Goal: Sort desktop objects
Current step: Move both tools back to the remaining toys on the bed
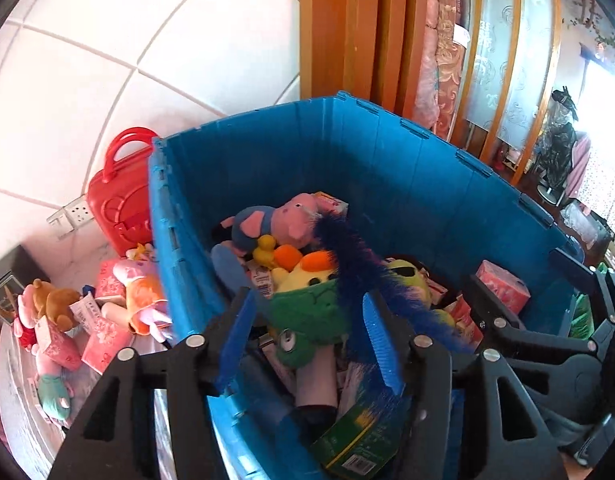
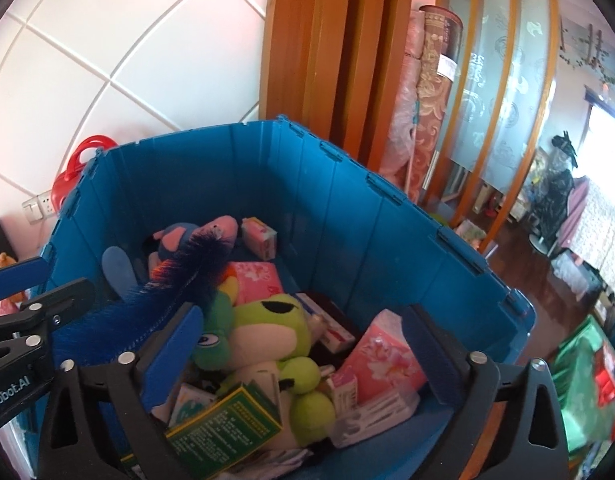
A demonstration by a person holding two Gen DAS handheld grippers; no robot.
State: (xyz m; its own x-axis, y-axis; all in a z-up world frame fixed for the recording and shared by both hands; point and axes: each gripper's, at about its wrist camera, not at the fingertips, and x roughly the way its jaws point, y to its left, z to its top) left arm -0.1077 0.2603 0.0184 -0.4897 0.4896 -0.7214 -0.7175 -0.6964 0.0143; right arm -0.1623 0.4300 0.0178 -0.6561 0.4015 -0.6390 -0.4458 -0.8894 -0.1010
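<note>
2 open grippers [image 1: 307, 340] [image 2: 303, 356] hover over the blue bin [image 2: 347, 208]; fuzzy blue duster [image 1: 355, 264] lies between them.

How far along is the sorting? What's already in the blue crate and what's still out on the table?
Done: the blue crate already holds plush toys, such as the green frog, and boxes. In hand: nothing; left gripper and right gripper stand open over the crate, the fuzzy blue toy lying loose. Left: plush toys and pink tissue packs beside it.
</note>
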